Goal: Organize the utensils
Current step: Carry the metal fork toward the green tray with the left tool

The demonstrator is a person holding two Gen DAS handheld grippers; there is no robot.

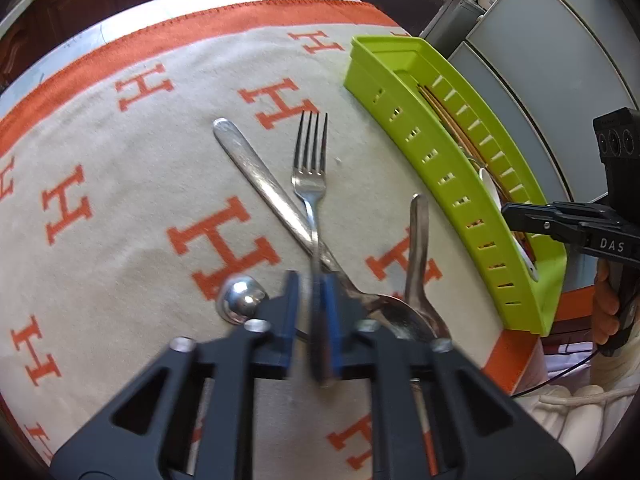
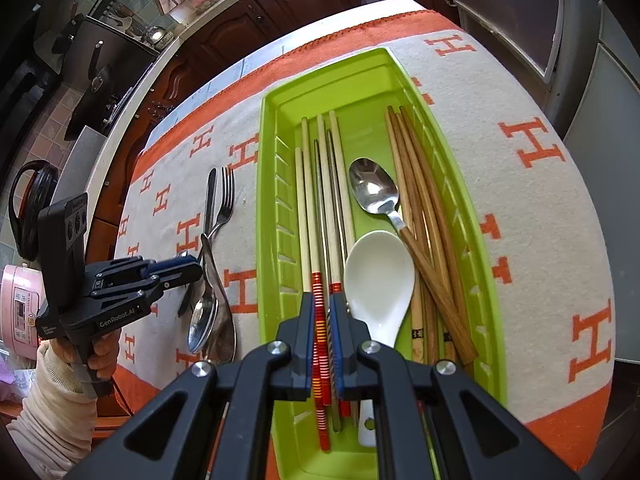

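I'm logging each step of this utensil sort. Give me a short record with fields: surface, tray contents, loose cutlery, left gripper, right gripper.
surface: tablecloth patterned with orange H letters
tray contents: green tray holds pale chopsticks, brown chopsticks, a metal spoon, a white spoon
loose cutlery: fork crossing a spoon, more spoons beside them
left gripper: jaws shut on the fork handle
right gripper: jaws shut on the red-striped chopstick ends, over the tray

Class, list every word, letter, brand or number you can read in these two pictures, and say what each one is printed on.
"DAS": white letters on the right gripper.
"GenRobot.AI": on the left gripper.
"H": orange letters repeated across the tablecloth.
Small print below "GenRobot.AI": too small to read.
Panel on the pink cooker: blurred.
Black marks on the wooden chopsticks: unreadable.
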